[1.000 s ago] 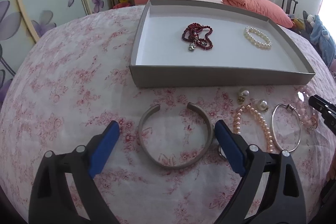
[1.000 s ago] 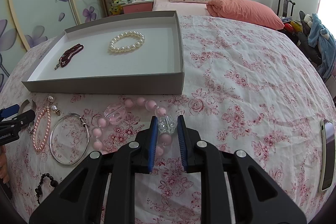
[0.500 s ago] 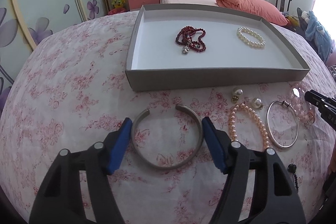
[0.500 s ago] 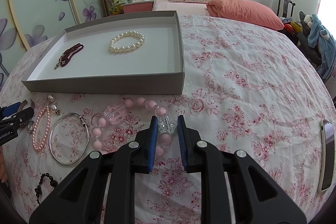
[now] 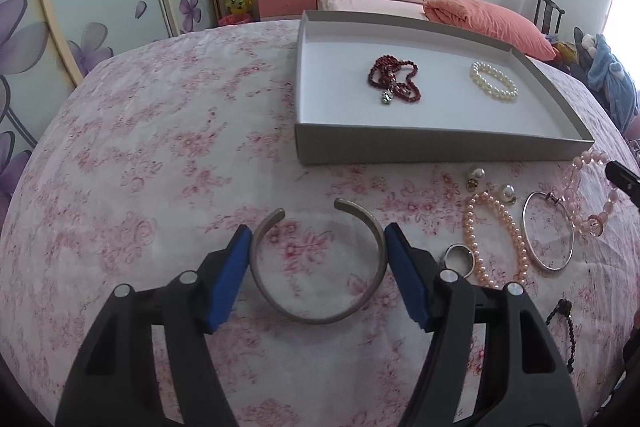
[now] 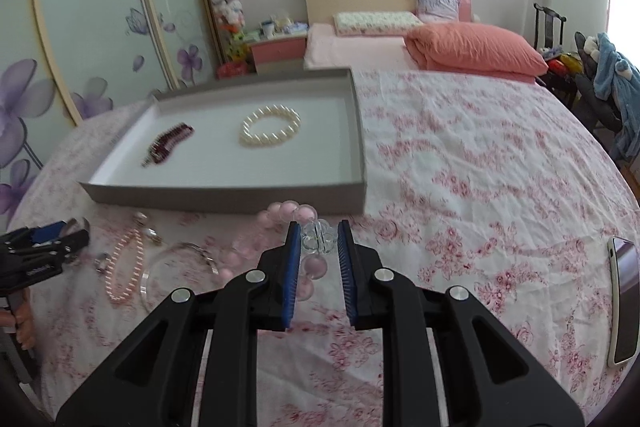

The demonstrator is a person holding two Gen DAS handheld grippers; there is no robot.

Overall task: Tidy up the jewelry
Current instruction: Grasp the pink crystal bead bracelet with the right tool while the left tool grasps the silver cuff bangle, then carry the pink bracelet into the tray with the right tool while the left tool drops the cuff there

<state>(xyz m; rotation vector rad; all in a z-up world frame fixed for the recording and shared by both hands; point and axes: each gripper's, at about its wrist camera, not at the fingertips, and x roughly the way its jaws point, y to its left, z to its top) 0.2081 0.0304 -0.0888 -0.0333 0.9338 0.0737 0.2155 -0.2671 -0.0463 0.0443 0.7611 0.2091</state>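
Two blue pads point(image 5: 228, 279) of left claw point(image 5: 318, 247) flanking cuff bangle point(image 5: 318, 263)

A bed point(image 5: 160, 155), covered with a white sheet printed in pink flowers, carries a shallow grey tray point(image 5: 440, 149) with a white floor. In front of the tray's near wall, directly on the sheet, lie an open silver cuff bangle point(image 5: 320, 319), a small silver ring point(image 5: 459, 255), a pink pearl bracelet point(image 5: 516, 239), a thin silver hoop bangle point(image 5: 532, 251), two pearl earrings point(image 5: 478, 174) and a dark bead strand point(image 5: 568, 323) at the right edge. Well apart, at the far right of the right wrist view, a phone point(image 6: 622, 303) lies on the sheet.
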